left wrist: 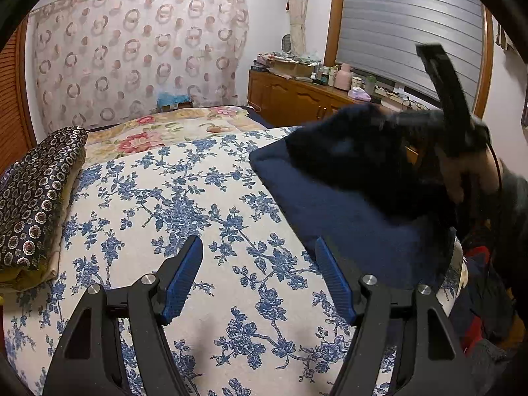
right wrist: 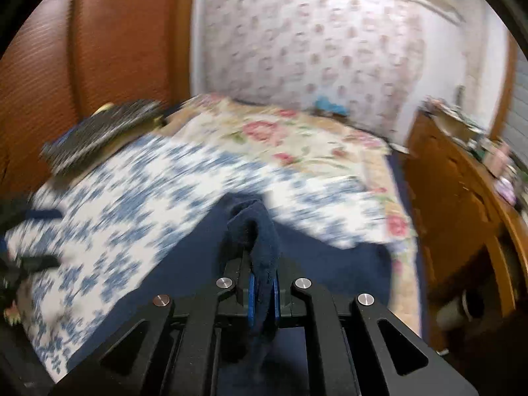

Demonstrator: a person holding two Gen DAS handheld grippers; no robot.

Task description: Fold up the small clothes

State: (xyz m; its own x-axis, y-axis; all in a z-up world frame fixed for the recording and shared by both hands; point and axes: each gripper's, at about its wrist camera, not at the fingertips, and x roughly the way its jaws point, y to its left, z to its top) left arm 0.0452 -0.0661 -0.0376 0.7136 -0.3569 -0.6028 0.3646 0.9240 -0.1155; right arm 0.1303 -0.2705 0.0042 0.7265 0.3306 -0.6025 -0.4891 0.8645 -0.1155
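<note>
Left gripper (left wrist: 259,275) jaws wide over blue-flowered bedspread (left wrist: 184,198) — right gripper (right wrist: 263,292) jaws clamped on navy garment (right wrist: 254,231).

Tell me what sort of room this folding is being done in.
Most likely a bedroom in a home: a bed under a blue-flowered white bedspread, a wooden sideboard cluttered with bottles and boxes, and a shuttered window with a wooden frame.

The left gripper (left wrist: 259,277) hangs with its jaws apart over a blue-flowered bedspread (left wrist: 184,204), nothing between them. To the right, a hand (left wrist: 472,171) holds the right gripper (left wrist: 429,52) upright, lifting a navy cloth (left wrist: 343,191). Folded patterned fabric (left wrist: 36,198) lies far left.
</note>
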